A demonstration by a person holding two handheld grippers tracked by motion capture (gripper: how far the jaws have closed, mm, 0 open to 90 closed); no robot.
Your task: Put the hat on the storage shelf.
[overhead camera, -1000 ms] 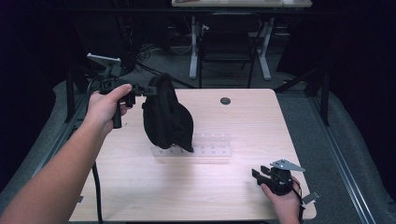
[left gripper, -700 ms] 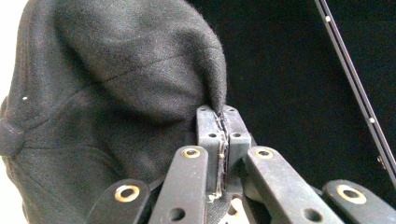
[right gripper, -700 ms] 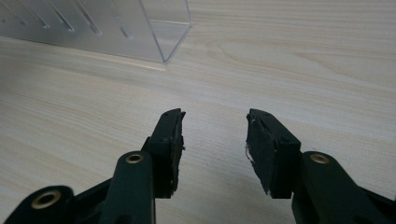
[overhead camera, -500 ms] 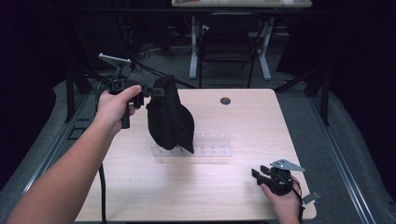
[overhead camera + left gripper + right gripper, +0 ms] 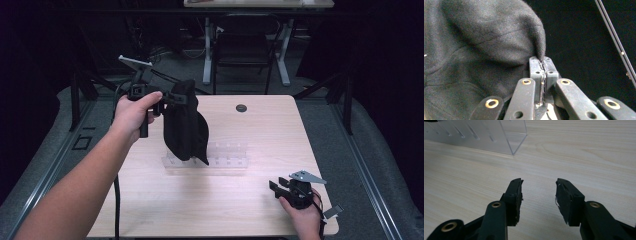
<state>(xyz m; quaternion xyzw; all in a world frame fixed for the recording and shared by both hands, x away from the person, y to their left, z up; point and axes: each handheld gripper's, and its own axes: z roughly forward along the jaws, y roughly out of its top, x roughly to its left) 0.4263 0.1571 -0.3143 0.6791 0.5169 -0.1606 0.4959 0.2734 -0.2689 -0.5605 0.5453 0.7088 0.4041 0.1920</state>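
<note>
Left jaws: pressed together on a fold of black cloth (image 5: pixel 486 45); a thin edge of fabric is pinched between the pads.
Left gripper (image 5: pixel 172 97): held up above the far left part of the table by the left hand (image 5: pixel 132 112), its jaws pointed toward the middle.
Black cloth: hung from the left jaws in the high view, draped down in front of a clear plastic rack (image 5: pixel 225 155); whether its lower tip touches the rack or table cannot be told.
Right jaws: spread apart with nothing between them, bare wood seen in the gap.
Right gripper (image 5: pixel 539 192): held low over the table (image 5: pixel 260 125) at its near right corner by the right hand (image 5: pixel 302 217), well apart from the cloth.
Clear plastic rack: set on the middle of the table; one corner (image 5: pixel 514 145) is seen ahead of the right jaws.
Table: light wood, with a small dark round disc (image 5: pixel 241 108) near its far edge.
</note>
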